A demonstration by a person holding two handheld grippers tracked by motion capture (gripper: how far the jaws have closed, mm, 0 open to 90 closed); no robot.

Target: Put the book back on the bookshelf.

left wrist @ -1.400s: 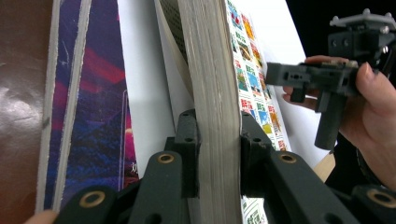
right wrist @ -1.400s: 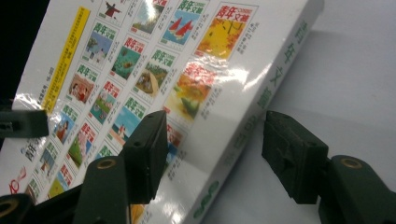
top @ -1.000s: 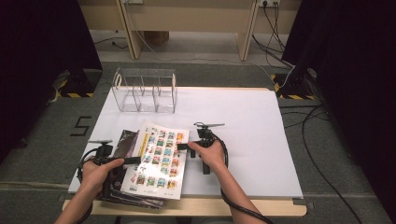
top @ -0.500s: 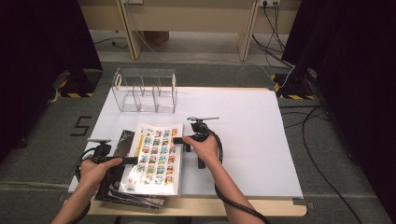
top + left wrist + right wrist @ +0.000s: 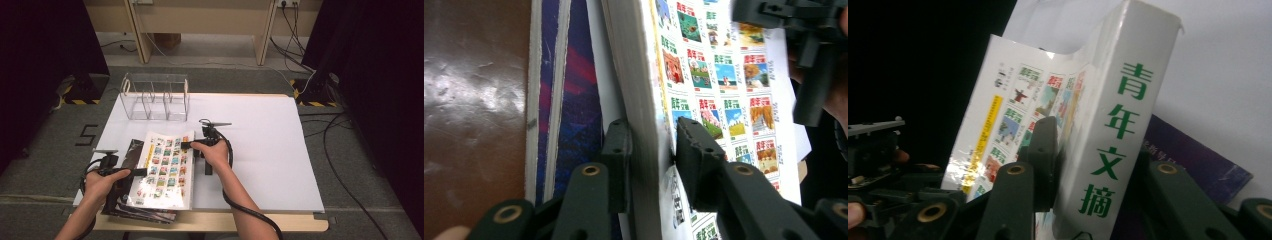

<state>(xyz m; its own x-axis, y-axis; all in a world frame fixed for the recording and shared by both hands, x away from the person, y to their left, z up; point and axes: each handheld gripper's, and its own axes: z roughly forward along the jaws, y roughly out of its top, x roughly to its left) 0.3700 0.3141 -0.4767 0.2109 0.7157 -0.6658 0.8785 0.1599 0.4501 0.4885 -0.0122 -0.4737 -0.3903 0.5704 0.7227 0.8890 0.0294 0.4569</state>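
A thick white book [image 5: 165, 170] with rows of small colour pictures on its cover lies at the table's front left, on top of dark magazines [image 5: 145, 214]. My left gripper [image 5: 137, 172] is shut on its left page edge [image 5: 644, 75]. Its jaws have just been opening, with both pads still against the book. My right gripper [image 5: 189, 146] holds the far right corner. Its jaws have just been closing and now clamp the spine [image 5: 1118, 125], which bears green characters. The left gripper's jaws [image 5: 654, 155] and the right gripper's jaws [image 5: 1093, 160] each straddle the book.
A clear acrylic organiser [image 5: 155, 97] stands at the back left of the white table top [image 5: 265, 145]. A purple magazine [image 5: 1193, 160] and a glossy brown cover [image 5: 474, 100] lie under the book. Cables trail on the floor at the right.
My right gripper has moved along the book's right edge toward its far corner and closed on the spine. The left hand has stayed in place.
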